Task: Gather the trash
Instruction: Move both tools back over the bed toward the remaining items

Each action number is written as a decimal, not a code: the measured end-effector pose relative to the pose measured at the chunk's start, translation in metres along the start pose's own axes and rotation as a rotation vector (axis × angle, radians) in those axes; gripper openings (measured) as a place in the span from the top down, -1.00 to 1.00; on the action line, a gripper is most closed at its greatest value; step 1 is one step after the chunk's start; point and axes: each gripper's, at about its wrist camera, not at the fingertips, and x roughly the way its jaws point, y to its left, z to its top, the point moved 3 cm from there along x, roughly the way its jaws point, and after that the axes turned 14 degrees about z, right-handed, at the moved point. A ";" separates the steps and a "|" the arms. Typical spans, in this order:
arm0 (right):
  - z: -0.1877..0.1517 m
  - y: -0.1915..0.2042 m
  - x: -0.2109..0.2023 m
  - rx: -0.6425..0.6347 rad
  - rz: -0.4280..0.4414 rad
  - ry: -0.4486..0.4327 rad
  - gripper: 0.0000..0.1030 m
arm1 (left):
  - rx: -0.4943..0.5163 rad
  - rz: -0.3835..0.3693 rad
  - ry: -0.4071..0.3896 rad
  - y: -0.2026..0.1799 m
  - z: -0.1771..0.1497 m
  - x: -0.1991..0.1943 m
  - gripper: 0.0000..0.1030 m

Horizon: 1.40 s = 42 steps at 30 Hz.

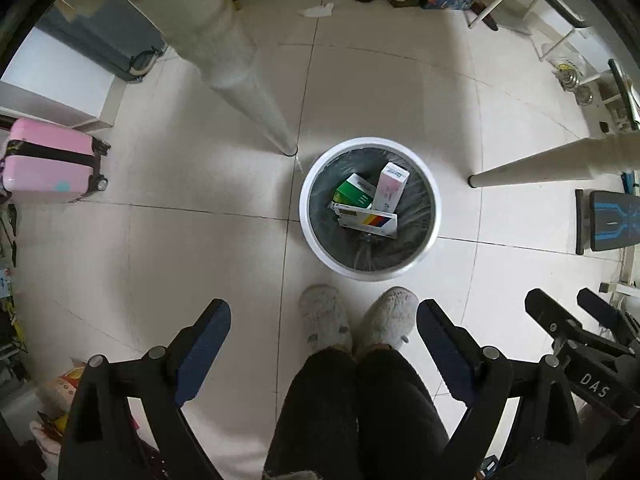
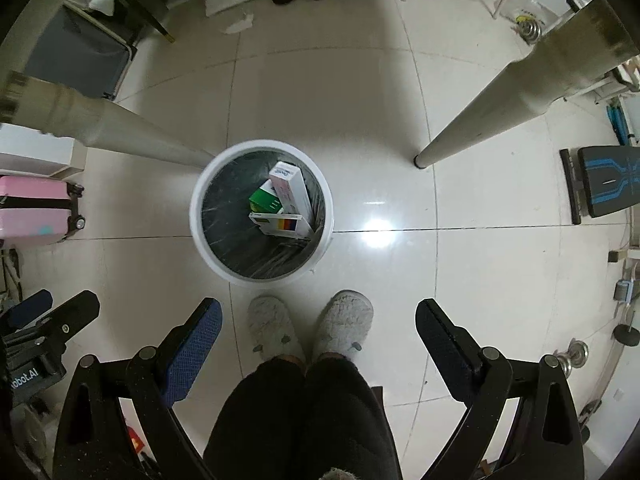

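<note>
A round white trash bin point(image 1: 320, 240) with a dark liner stands on the tiled floor. In it lie a green box point(image 1: 354, 194), a pink-and-white box point(image 1: 390, 188) and a white box with coloured stripes point(image 1: 370, 220). The bin point(image 2: 200, 236) and the boxes point(image 2: 286, 200) also show in the right wrist view. My left gripper point(image 1: 324, 320) is open and empty, held high above the floor, nearer than the bin. My right gripper point(image 2: 318, 320) is open and empty, right of the bin. Each gripper shows at the other view's edge point(image 1: 576, 316) point(image 2: 52, 308).
Two pale table legs point(image 1: 256, 92) point(image 1: 532, 164) stand by the bin. The person's slippered feet point(image 1: 352, 320) are just below the bin. A crumpled white tissue point(image 1: 316, 10) lies on the far floor. A pink suitcase point(image 1: 48, 160) is at left, a black-and-blue bench point(image 1: 612, 220) at right.
</note>
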 end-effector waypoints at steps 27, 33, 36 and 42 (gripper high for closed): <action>0.100 0.083 -0.332 0.126 0.164 -0.261 -0.91 | -0.075 0.039 -0.361 0.062 0.097 -0.288 -1.00; 0.209 0.008 -0.362 0.273 0.206 -0.329 -0.92 | -0.110 0.076 -0.370 0.028 0.179 -0.305 -1.00; 0.278 -0.041 -0.353 0.413 0.280 -0.344 -0.92 | -0.140 0.104 -0.342 0.005 0.228 -0.306 -1.00; 0.402 -0.118 -0.294 0.697 0.431 -0.318 -0.92 | -0.153 0.157 -0.241 -0.047 0.321 -0.286 -1.00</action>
